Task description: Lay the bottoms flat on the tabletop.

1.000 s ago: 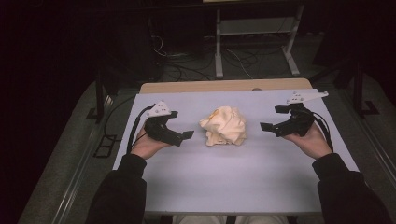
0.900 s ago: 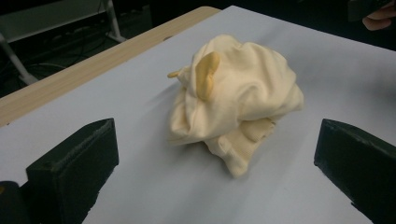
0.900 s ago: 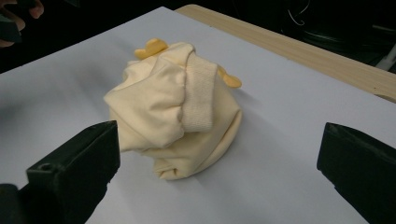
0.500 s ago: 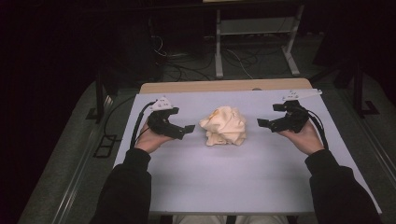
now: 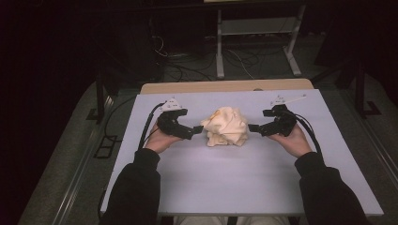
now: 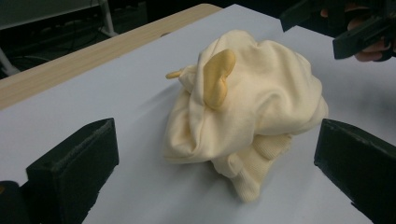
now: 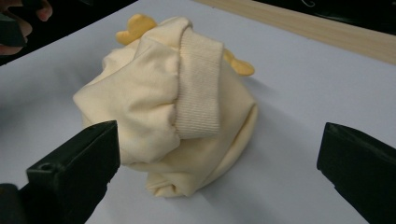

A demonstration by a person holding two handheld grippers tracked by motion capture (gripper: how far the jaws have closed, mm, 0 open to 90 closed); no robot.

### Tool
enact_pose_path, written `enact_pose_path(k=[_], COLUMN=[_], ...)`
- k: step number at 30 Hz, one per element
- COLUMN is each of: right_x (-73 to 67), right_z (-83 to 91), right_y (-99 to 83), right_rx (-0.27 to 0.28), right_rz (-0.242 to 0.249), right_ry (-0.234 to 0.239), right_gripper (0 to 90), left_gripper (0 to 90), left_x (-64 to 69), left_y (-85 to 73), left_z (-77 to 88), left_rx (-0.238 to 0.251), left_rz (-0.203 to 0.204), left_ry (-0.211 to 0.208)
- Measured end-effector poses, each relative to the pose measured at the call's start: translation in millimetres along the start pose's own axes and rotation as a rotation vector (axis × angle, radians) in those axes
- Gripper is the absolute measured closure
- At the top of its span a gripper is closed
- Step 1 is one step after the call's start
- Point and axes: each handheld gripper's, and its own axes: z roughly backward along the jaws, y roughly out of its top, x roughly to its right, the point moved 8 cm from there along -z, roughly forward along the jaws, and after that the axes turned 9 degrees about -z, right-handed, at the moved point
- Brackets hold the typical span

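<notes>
While both jaws gape: left hand-held gripper (image 5: 199, 129), right hand-held gripper (image 5: 253, 127) flank crumpled cream garment (image 5: 226, 126); risk: pinching one loose fold, bundle dragging across counter (image 5: 234, 187).

Cream garment (image 5: 227, 125) — yellow trim; table (image 5: 244, 178) pale lilac.

The high view is dim and grainy, with the room behind sunk almost to black while the pale tabletop (image 5: 234, 178) catches soft light from above and shows no glare. In both gripper views the cream cloth bundle (image 6: 247, 112) is evenly lit and fairly sharp, throwing a faint, diffuse shadow onto the surface beside it (deepest in its folds). The black pads of the tongs at the bottom corners are slightly soft, and the far background falls dark and out of focus.
</notes>
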Motion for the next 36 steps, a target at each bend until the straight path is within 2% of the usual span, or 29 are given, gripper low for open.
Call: enact_pose_path(k=[7,13,19,24,25,27,28,31,34,35,36], right_x=[-4.5,-5.4,-4.8,-6.5,-7.3,-7.3,-7.3,-7.5,-8.4,-8.9,-9.6], right_z=[-13.5,-16.6,-24.4,-33.8,-36.1,-38.4,-38.4,-40.2,-41.8,-42.1,-42.8], right_y=[-8.0,-15.5,-25.9,-35.8,-39.4,-42.6,-42.6,-46.1,-47.4,-47.8,-48.6], right_rx=[-0.023,-0.027,-0.059,-0.107,-0.124,-0.133,-0.133,-0.144,-0.147,-0.151,-0.151], right_rz=[-0.005,-0.013,-0.023,-0.025,-0.024,-0.022,-0.022,-0.026,-0.029,-0.029,-0.031], right_ry=[0.015,0.026,0.028,0.053,0.061,0.059,0.059,0.057,0.069,0.073,0.073], right_gripper=[0.0,0.0,0.0,7.6,14.0,13.8,13.8,18.7,27.3,31.2,40.8], left_gripper=[0.0,0.0,0.0,0.1,4.3,6.1,7.7,10.8,16.4,20.2,28.8], left_x=[-4.4,-4.0,-1.6,-1.8,-1.4,-0.1,-0.1,3.1,7.2,8.3,9.6], left_y=[-3.1,-3.1,-2.6,-6.1,-7.2,-10.2,-10.2,-13.1,-14.2,-14.6,-15.3], left_z=[-10.9,-20.5,-34.8,-46.8,-48.3,-51.8,-51.8,-53.2,-54.2,-54.8,-55.5], left_rx=[0.005,0.023,0.026,0.017,0.016,0.008,0.008,0.001,-0.004,-0.007,-0.015], left_rz=[0.024,0.047,0.063,0.092,0.106,0.133,0.133,0.156,0.164,0.161,0.158], left_ry=[0.011,-0.004,-0.020,-0.027,-0.035,-0.057,-0.057,-0.088,-0.111,-0.112,-0.113])
